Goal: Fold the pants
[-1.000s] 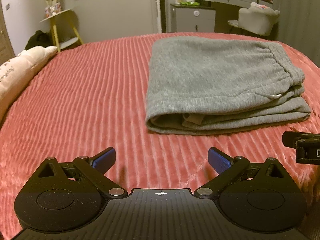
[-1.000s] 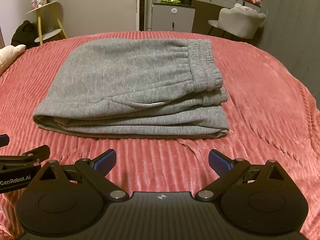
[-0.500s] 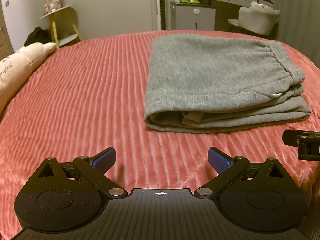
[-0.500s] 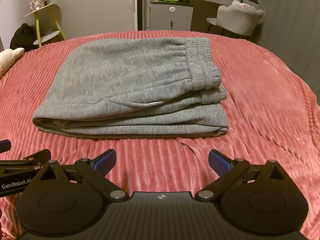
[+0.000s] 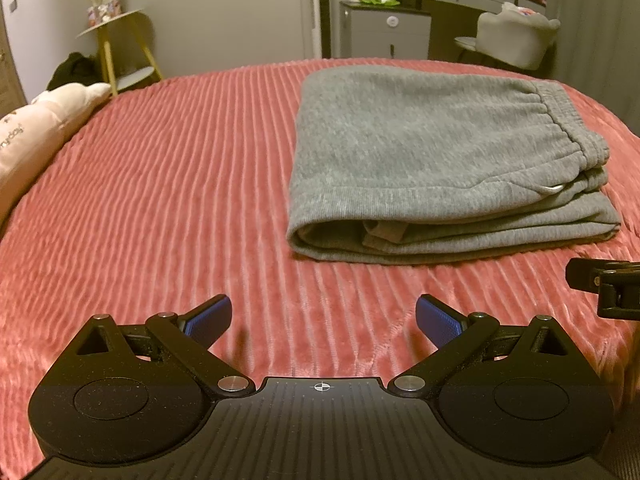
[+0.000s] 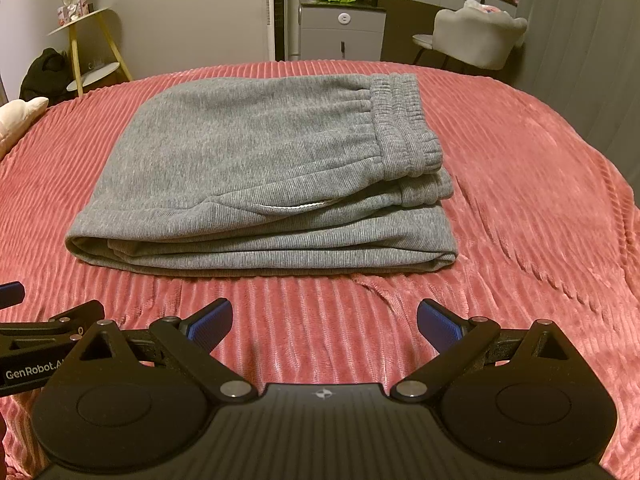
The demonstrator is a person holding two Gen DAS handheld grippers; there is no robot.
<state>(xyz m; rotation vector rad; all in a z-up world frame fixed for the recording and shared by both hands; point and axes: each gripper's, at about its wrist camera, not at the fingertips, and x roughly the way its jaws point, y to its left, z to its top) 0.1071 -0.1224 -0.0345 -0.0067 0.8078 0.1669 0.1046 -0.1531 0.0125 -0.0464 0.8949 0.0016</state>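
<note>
Pants (image 6: 256,172): grey, lay folded on red bedspread (image 6: 540,208), waistband at right.
L gripper (image 5: 322,318): fingers spread, nothing held.
R gripper (image 6: 324,320): spread too, short of pants.

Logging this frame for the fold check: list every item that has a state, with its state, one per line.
gray pants: folded into a layered stack, lying flat on the bedspread, untouched.
left hand-held gripper: open, empty, short of the pants.
right hand-held gripper: open, empty, short of the pants.
red bedspread: spread out, creased by the stack's right corner.
</note>
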